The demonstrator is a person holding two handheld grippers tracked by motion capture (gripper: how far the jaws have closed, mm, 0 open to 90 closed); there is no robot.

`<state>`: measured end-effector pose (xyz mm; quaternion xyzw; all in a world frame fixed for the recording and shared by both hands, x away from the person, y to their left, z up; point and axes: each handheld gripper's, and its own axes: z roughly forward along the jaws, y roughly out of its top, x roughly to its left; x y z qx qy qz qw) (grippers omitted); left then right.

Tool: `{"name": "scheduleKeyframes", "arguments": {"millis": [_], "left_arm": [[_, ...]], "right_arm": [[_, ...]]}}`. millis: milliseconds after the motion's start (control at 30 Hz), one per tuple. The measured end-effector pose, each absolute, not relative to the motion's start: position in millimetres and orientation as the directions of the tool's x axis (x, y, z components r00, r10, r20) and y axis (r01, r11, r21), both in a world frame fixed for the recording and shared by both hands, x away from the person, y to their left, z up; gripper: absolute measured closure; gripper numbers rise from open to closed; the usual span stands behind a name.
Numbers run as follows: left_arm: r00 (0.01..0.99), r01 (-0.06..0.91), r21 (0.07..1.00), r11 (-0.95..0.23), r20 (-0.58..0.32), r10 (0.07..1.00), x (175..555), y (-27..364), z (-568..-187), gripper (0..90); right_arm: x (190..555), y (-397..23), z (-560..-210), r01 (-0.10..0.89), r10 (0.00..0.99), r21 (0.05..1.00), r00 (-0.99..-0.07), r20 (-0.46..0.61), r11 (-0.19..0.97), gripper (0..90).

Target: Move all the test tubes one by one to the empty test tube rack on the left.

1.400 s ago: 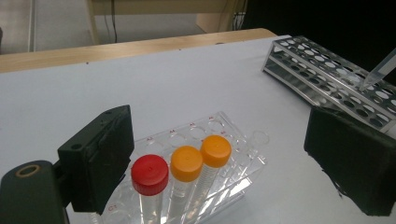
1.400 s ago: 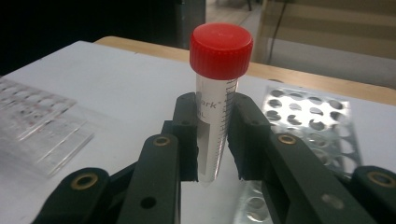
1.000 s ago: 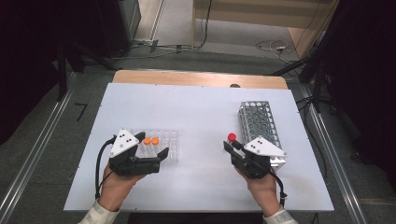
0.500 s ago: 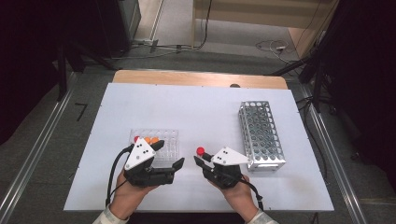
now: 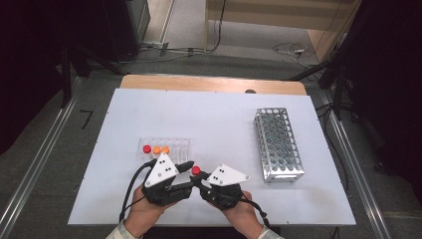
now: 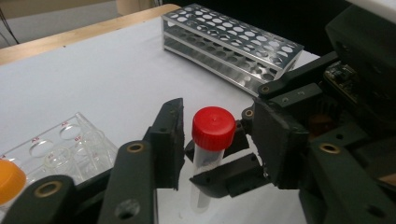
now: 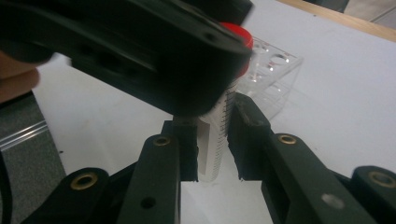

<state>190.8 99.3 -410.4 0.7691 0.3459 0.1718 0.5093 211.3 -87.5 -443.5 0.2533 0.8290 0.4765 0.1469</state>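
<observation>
Handover at the near edge: red-capped tube upright between my two grippers.

High view: my left gripper and right gripper meet nose to nose at the near side of the white table, the tube showing its red cap right between them; the clear rack lies just beyond the left, the metal rack well off to the right.
Left gripper view: the tube stands upright, long axis vertical, inside my left gripper, whose jaws flank the cap at medium width, near pad close to it but contact I cannot tell. The right gripper grips the clear body lower down.
Right gripper view: my right gripper is clamped narrow on the graduated tube, the left gripper crossing just above.
</observation>
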Motion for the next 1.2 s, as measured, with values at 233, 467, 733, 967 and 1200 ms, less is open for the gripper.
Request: {"name": "scheduleKeyframes", "arguments": {"millis": [233, 467, 733, 967, 1200], "left_arm": [[0.695, 0.354, 0.9, -0.255, -0.071, 0.715, 190.8, 100.9, -410.7, 69.5], [0.68, 0.356, 0.905, -0.234, -0.079, 0.728, 190.0, 110.9, -403.5, 69.8], [0.657, 0.369, 0.905, -0.21, -0.094, 0.748, 187.6, 128.0, -399.3, 69.7], [0.632, 0.387, 0.902, -0.193, -0.107, 0.767, 184.7, 147.5, -393.8, 69.7], [0.602, 0.393, 0.904, -0.171, -0.112, 0.791, 181.0, 169.0, -387.2, 69.7]], "right_arm": [[208.0, -84.4, -443.0, 0.269, 0.549, 0.865, -0.835, -0.009, 0.424, 71.1], [207.1, -87.2, -441.6, 0.272, 0.53, 0.862, -0.848, 0.005, 0.428, 48.1], [211.5, -102.1, -438.4, 0.309, 0.564, 0.857, -0.826, 0.027, 0.412, 29.1], [216.2, -128.3, -434.9, 0.337, 0.614, 0.862, -0.789, 0.039, 0.378, 26.0], [217.5, -158.5, -430.4, 0.352, 0.661, 0.869, -0.749, 0.04, 0.346, 26.0]]}}
